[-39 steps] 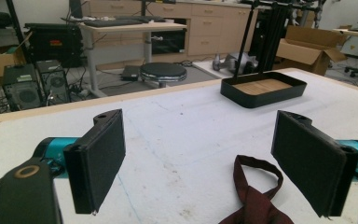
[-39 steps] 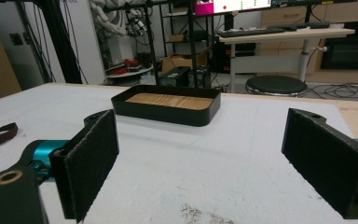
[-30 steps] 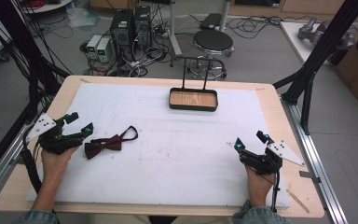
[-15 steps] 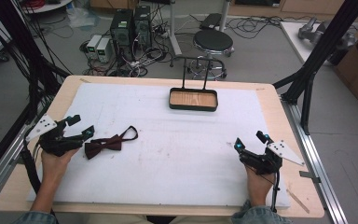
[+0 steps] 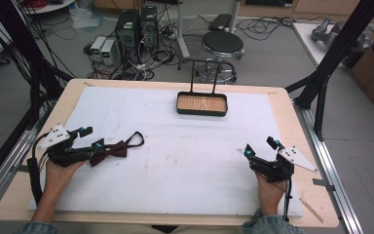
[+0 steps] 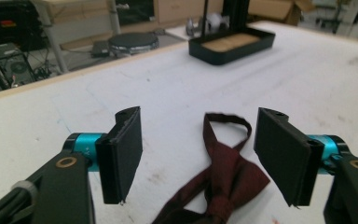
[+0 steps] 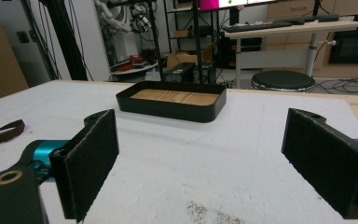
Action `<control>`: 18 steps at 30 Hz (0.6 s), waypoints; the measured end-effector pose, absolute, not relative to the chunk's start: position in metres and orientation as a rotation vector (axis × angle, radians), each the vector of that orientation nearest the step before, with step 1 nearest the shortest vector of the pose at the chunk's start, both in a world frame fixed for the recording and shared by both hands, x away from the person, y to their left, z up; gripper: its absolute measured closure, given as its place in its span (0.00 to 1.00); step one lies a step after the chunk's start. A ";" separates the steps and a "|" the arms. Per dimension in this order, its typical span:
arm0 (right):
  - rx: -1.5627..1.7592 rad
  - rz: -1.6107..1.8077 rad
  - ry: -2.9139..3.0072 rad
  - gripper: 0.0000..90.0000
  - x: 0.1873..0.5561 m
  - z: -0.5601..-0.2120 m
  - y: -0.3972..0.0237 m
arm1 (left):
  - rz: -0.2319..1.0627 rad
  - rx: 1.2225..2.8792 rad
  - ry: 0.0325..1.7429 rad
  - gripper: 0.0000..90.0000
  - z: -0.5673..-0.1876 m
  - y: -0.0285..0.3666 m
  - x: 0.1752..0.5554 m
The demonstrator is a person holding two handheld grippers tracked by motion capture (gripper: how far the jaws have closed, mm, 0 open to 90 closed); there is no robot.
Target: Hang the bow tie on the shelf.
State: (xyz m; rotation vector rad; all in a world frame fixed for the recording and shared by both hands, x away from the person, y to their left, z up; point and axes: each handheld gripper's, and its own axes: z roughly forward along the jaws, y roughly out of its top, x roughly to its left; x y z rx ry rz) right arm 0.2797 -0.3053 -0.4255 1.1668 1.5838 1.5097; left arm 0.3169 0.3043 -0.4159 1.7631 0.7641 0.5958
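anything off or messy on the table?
Nothing damaged or spilled. The dark red fabric bow tie lies askew with its strap looped, between the left gripper's closing jaws, untouched. Faint specks mark the white table cover.

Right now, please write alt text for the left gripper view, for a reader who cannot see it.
A dark red bow tie lies on the white table cover between the left gripper's two black jaws, which have just been closing but do not touch it. Behind stands a black tray.
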 end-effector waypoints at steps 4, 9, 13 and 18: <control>1.172 1.515 1.588 0.11 0.280 -0.426 -0.305 | 0.588 1.860 0.744 0.46 -0.424 0.297 0.319; 1.171 1.518 1.590 0.11 0.280 -0.426 -0.305 | 0.542 1.946 0.737 0.48 -0.431 0.292 0.323; 1.170 1.521 1.592 0.11 0.281 -0.426 -0.305 | 0.514 1.990 0.727 0.53 -0.435 0.289 0.325; 1.169 1.522 1.602 0.11 0.281 -0.426 -0.304 | 0.522 2.032 0.718 0.54 -0.437 0.288 0.325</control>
